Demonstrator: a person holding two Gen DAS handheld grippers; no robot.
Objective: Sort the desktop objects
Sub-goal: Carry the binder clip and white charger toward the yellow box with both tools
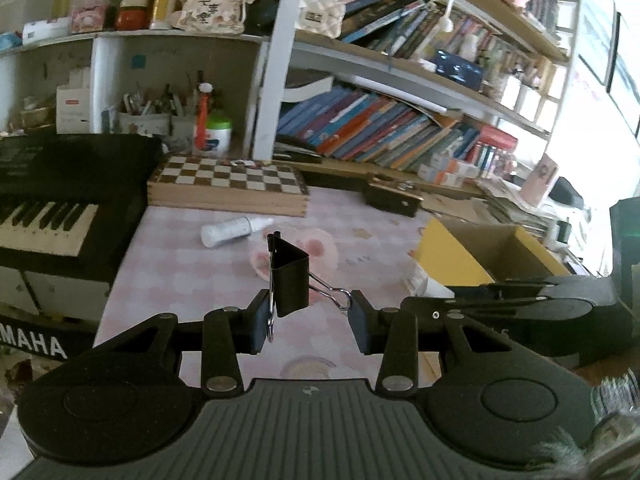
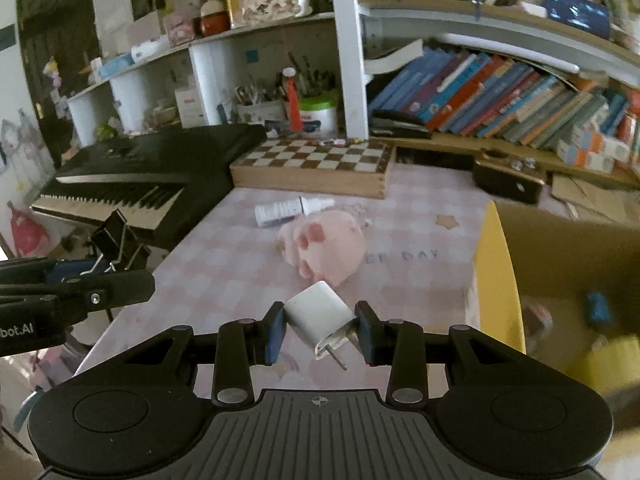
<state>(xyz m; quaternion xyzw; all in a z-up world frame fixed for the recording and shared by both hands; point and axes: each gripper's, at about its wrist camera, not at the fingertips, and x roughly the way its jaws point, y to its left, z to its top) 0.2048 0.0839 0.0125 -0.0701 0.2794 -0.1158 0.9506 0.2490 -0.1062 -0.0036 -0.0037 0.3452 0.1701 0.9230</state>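
Observation:
My left gripper (image 1: 310, 320) is shut on a black binder clip (image 1: 292, 276), its pads pressing on the wire handles, and holds it above the pink checked tablecloth (image 1: 192, 280). My right gripper (image 2: 320, 326) is shut on a white charger plug (image 2: 316, 314), whose metal prongs point down towards the camera. A pink plush toy (image 2: 328, 244) and a small white bottle (image 2: 280, 212) lie on the cloth beyond both grippers. In the right wrist view the binder clip (image 2: 116, 236) shows at the far left.
An open yellow cardboard box (image 2: 496, 272) stands at the right with blurred items inside. A wooden chessboard case (image 2: 316, 168) and a small black box (image 2: 508, 180) sit at the back. A black piano keyboard (image 2: 132, 176) borders the left edge. Bookshelves stand behind.

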